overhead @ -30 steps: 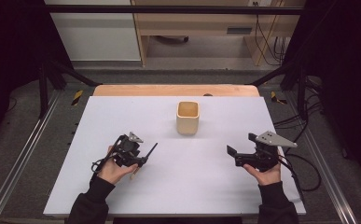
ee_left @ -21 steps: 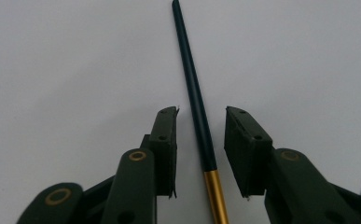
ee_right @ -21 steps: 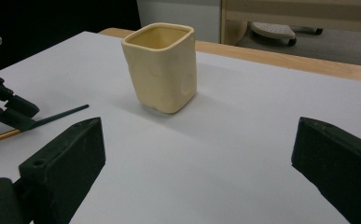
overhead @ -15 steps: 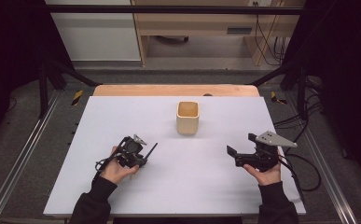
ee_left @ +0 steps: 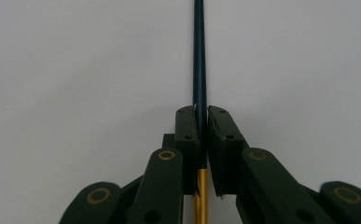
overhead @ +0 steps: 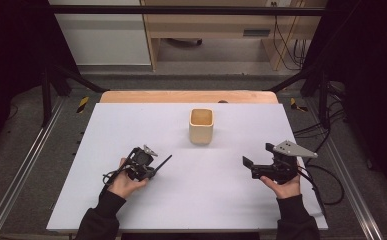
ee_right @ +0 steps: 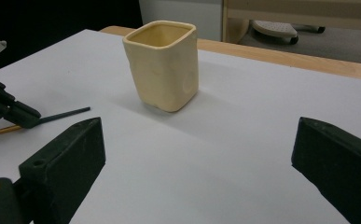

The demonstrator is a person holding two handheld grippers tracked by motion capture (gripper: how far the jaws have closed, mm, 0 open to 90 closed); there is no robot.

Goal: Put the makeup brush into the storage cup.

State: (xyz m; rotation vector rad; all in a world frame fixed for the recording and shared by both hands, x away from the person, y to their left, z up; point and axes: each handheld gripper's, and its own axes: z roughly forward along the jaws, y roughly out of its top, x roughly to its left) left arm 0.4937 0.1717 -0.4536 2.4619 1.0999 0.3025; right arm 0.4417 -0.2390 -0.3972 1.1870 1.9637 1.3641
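Tool in our left hand clamps a thin, light brush low over the desk, near its gold ferrule; we judge it stiff but slippery. Right tool gapes empty.

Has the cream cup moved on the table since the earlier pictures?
No. In the high view the cream cup stands at the same spot, just before the table's wooden edge.

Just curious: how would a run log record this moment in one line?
left gripper: just closed on paintbrush | right gripper: open, empty | cream cup: upright, untouched
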